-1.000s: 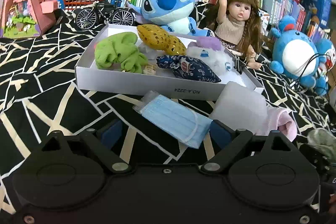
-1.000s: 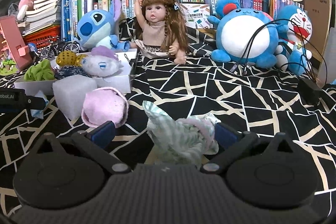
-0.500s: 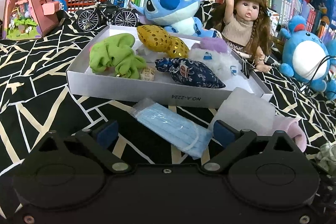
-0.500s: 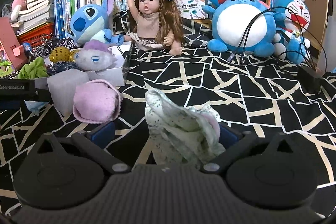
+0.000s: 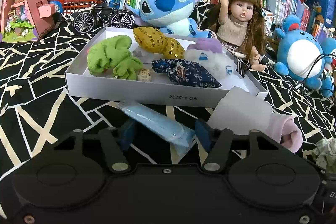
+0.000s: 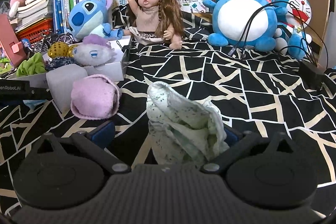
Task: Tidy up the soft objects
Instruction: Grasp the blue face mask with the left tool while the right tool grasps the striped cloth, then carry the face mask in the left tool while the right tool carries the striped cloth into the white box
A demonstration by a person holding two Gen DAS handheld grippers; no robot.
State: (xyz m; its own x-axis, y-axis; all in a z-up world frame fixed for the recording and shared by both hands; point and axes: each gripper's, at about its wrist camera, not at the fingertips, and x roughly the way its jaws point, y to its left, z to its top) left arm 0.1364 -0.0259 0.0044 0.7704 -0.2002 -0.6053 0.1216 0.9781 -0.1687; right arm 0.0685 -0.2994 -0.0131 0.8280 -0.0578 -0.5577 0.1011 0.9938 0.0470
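A light blue face mask (image 5: 157, 121) lies on the black patterned cloth in front of a shallow white box (image 5: 147, 96). My left gripper (image 5: 164, 133) is closing on the mask, whose near end is bunched between the blue pads. The box holds a green cloth (image 5: 111, 58), a gold sequin pouch (image 5: 155, 41), a navy pouch (image 5: 187, 72) and a white-purple plush (image 5: 210, 54). My right gripper (image 6: 167, 133) stands wide open around a pale speckled cloth (image 6: 184, 119). That cloth leans on the right finger and stays clear of the left one.
A white foam block (image 5: 241, 112) and a pink fleece piece (image 6: 94, 98) lie right of the box. A Stitch plush (image 5: 168, 7), a doll (image 6: 153, 12), a round blue plush (image 6: 241, 18) and a model bicycle (image 5: 103, 16) line the bookshelves. Cables and a black adapter (image 6: 310, 75) lie at the far right.
The left jaws have narrowed from wide open onto the mask, which is now bunched. The speckled cloth stands taller and nearer between the right fingers.
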